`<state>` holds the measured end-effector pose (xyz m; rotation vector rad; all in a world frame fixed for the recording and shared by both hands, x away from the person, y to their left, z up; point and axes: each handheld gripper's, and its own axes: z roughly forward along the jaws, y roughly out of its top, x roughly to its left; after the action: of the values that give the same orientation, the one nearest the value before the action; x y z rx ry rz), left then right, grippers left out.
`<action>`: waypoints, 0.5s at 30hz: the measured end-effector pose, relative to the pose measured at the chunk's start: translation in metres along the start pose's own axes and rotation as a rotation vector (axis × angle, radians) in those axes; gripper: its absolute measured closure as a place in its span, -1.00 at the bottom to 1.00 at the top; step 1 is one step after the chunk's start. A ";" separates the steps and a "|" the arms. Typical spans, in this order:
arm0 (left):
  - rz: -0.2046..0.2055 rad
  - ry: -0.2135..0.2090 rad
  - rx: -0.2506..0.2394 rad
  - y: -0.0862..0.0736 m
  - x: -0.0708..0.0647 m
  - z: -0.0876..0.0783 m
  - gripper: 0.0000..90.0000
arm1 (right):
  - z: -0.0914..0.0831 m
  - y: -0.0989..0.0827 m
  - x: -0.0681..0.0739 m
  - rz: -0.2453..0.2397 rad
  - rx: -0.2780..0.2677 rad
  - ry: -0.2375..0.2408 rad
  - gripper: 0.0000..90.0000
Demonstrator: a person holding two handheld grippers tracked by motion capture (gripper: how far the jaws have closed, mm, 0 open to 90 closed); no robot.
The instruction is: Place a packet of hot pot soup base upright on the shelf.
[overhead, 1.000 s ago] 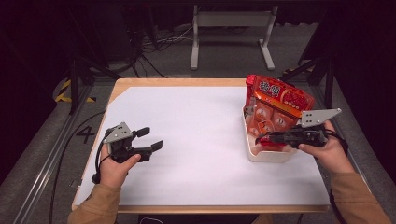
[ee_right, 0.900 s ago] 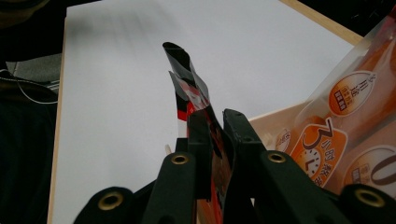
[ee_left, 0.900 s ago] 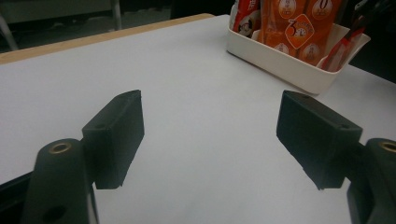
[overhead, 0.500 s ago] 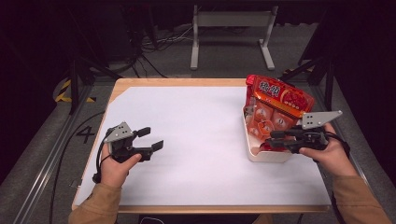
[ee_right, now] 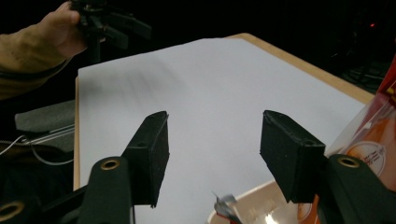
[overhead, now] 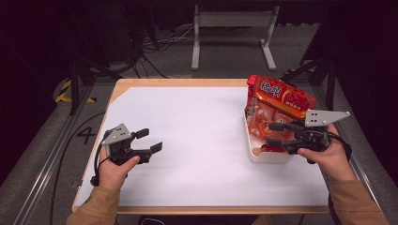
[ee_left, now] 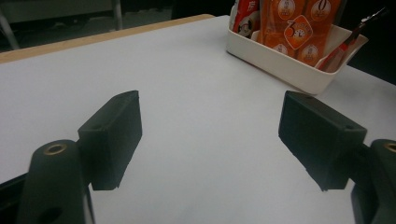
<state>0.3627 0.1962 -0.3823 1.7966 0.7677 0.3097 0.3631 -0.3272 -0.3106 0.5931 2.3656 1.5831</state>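
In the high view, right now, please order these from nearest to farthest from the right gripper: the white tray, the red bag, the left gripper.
1. White tray, directly under the right gripper.
2. Red bag, standing in the tray's far end.
3. Left gripper, across the table.

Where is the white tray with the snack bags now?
In the high view the white tray sits at the table's right side, under the right gripper.

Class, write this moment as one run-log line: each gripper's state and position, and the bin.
left gripper: open, over paper | right gripper: open, over white bin | red snack bags: in bin
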 end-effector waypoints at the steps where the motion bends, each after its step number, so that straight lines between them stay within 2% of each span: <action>1: 0.003 0.000 0.003 0.000 -0.001 -0.001 -0.50 | 0.001 0.002 0.002 0.005 -0.007 -0.007 -0.06; 4: 0.001 0.002 0.003 -0.002 -0.003 -0.005 -0.51 | 0.006 0.008 0.011 0.016 -0.024 -0.040 -0.12; 6: 0.005 0.007 0.004 -0.003 -0.003 -0.008 -0.52 | 0.012 0.012 0.018 0.020 -0.022 -0.105 -0.18; 9: 0.008 0.012 0.008 -0.005 -0.003 -0.012 -0.53 | 0.022 0.017 0.028 0.015 -0.007 -0.153 -0.20; 15: -0.003 0.020 0.009 -0.010 -0.003 -0.021 -0.54 | 0.043 0.021 0.043 0.021 -0.002 -0.184 -0.33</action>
<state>0.3453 0.2121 -0.3833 1.8030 0.7869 0.3233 0.3464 -0.2654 -0.3067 0.7319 2.2296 1.4704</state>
